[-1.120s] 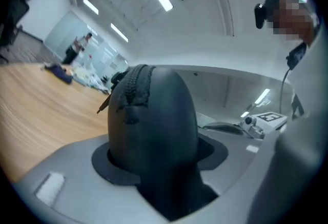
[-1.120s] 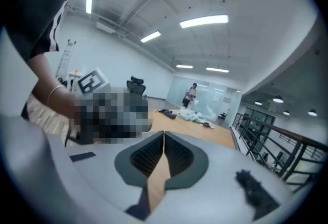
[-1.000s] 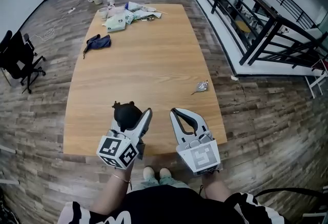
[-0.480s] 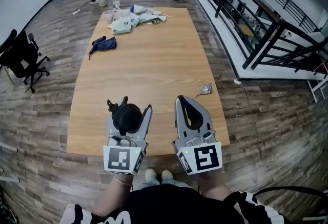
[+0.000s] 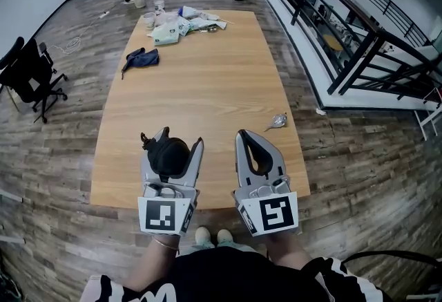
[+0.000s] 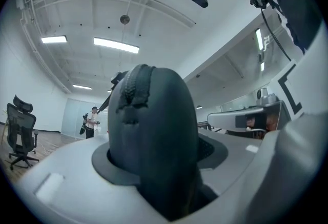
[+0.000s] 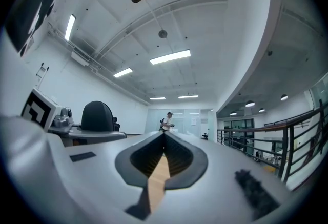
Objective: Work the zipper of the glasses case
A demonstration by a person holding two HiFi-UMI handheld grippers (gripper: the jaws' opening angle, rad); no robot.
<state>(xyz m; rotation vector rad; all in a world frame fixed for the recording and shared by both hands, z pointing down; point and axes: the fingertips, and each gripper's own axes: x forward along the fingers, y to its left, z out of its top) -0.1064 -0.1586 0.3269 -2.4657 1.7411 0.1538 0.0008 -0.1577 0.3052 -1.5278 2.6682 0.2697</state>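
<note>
Left gripper: jaws clamped on the black glasses case, which I hold roughly level above the near edge of the wooden table. In the left gripper view the case stands on end between the pads, and its zipper runs up over the rounded top. Right gripper: just beside the left, not touching the case, jaws closed tip to tip with nothing between them. Clutter lies at the table's far end
</note>
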